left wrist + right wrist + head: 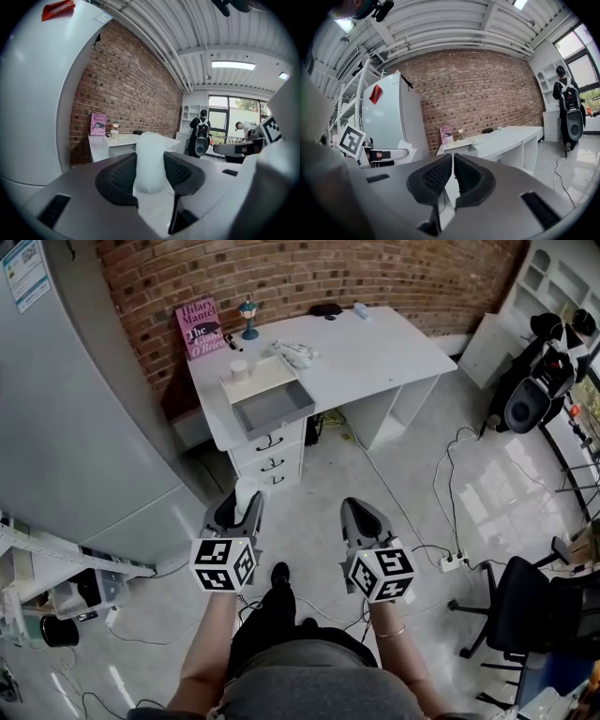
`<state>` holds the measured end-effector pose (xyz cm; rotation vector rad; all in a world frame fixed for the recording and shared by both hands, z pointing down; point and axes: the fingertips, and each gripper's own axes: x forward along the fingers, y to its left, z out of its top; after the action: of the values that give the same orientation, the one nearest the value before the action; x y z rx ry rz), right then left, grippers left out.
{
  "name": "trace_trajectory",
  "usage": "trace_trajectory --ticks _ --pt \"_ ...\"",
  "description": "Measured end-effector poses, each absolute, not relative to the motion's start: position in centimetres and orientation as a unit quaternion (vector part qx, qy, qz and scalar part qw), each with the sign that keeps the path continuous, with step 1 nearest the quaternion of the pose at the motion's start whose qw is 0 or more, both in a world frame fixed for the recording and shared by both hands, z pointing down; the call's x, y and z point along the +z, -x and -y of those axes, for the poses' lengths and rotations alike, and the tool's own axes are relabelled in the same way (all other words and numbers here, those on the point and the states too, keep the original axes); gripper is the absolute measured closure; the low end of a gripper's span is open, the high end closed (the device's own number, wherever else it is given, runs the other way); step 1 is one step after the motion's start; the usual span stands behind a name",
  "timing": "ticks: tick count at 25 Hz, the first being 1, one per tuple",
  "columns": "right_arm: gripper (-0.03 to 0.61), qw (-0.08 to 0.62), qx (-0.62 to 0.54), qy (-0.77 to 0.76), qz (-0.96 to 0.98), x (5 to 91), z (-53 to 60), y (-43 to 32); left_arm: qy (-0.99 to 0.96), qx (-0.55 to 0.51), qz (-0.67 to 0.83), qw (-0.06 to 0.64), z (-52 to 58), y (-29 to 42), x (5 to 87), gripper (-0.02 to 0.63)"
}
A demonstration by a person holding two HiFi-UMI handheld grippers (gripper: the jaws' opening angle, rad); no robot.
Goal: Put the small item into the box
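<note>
Nearest the camera, the left gripper (244, 510) is clamped on the item (150, 161), a small white fuzzy piece standing upright between the two dark pads, its top rising above them. The item is thus in the air, above the floor (319, 474) and well apart from the desk (375, 357). Beside it, the right gripper (362, 514) holds nothing; its jaws are drawn together, with only a thin slit between the pads. Both grippers point toward the desk.

To the right, on the floor, lie a power strip (453, 562) and loose cables (441, 474); a black chair (525, 610) stands at the lower right. To the left rises a tall pale fridge (75, 418).

Beyond the grippers, the white desk carries the box (272, 407) at its near left corner: a white case with a grey compartment open upward, above the desk's own drawers (270, 460). A cup (240, 368) stands just behind the box, and a white bundle (295, 352) lies near it.

Farther back on the desk, a pink book (199, 327) leans against the brick wall (309, 273), with a small lamp figure (248, 318) beside it and a dark object (326, 309) near the wall. In the left gripper view, a person with a backpack (202, 138) stands at the far windows.
</note>
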<state>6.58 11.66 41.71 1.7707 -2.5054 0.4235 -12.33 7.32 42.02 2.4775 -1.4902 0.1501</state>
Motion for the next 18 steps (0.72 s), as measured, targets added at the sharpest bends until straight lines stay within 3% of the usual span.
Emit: trace_trajectory --ticks 18 --pt "0.584 0.004 0.146 -0.604 0.783 40.5 0.1 -3.3 -0.871 0.042 0.471 0.134 5.2 14.9 41.8 0.431"
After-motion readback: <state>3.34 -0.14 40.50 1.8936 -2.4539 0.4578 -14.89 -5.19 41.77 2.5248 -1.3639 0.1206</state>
